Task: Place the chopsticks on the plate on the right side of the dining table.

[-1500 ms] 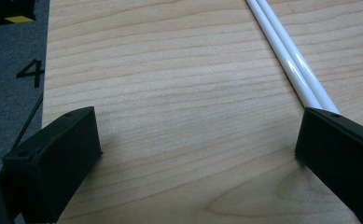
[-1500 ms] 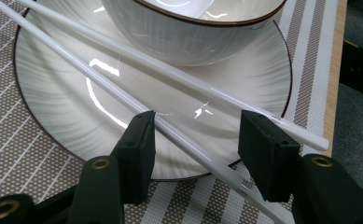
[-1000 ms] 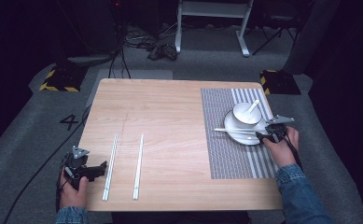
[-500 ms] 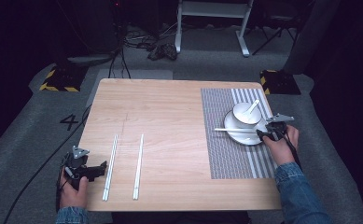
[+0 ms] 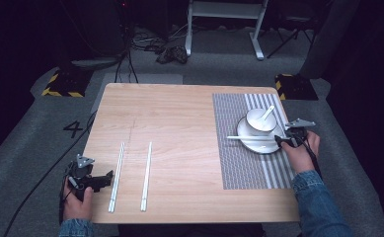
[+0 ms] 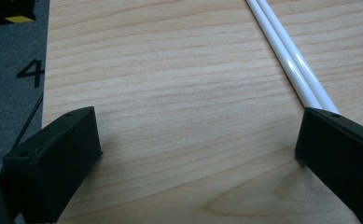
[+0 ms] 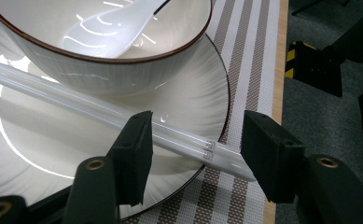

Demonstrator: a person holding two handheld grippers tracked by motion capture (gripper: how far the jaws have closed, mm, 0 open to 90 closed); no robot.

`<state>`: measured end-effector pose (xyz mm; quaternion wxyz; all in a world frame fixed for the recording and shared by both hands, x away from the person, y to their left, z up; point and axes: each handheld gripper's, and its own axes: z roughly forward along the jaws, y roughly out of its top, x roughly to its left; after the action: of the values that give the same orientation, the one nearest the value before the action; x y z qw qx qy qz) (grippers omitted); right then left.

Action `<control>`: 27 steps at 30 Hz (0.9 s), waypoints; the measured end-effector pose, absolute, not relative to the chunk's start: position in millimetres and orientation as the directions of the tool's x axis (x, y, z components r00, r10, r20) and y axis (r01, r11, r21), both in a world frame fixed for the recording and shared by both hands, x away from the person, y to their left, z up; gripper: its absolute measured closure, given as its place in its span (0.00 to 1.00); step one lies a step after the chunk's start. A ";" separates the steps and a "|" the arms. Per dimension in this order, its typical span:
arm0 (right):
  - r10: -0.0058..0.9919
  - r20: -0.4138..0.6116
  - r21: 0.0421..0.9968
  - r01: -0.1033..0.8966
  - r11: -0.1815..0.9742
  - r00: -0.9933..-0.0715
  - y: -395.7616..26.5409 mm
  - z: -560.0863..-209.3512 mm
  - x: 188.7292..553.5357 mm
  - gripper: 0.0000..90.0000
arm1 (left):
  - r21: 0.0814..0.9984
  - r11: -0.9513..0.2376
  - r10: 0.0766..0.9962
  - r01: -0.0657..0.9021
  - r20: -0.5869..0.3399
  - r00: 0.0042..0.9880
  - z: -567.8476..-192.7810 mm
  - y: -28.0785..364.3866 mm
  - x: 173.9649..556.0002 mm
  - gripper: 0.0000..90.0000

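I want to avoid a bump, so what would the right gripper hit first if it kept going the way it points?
Most likely the white chopsticks lying across the plate, already between the open jaws of the right gripper; the bowl sits just beyond.

Right gripper point(image 5: 284, 141) at plate point(image 5: 251, 141) rim on striped placemat point(image 5: 244, 168); bowl point(image 5: 260, 120) with spoon point(image 5: 267, 113) on plate, chopstick pair point(image 5: 251, 138) across it. Left gripper point(image 5: 103, 178) near table point(image 5: 179, 113) corner beside two more chopstick pairs point(image 5: 116, 176).
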<state>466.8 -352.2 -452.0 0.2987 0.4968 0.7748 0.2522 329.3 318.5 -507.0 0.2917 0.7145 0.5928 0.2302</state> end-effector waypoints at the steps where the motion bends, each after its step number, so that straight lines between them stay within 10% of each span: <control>1: 0.922 -0.211 0.695 0.614 0.374 -0.324 -352.8 -449.6 465.6 0.50 | 0.690 -0.127 0.981 0.713 -0.017 0.191 -507.0 318.5 329.3 0.00; 27: 0.894 -0.115 0.763 0.537 0.359 -0.434 -276.1 -390.3 444.9 0.48 | 0.690 -0.127 0.981 0.713 -0.017 0.191 -507.1 318.5 329.3 0.00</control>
<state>444.9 -276.1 -390.3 0.2690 0.4591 0.7792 0.3312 329.3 318.5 -507.1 0.2918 0.7144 0.5928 0.2304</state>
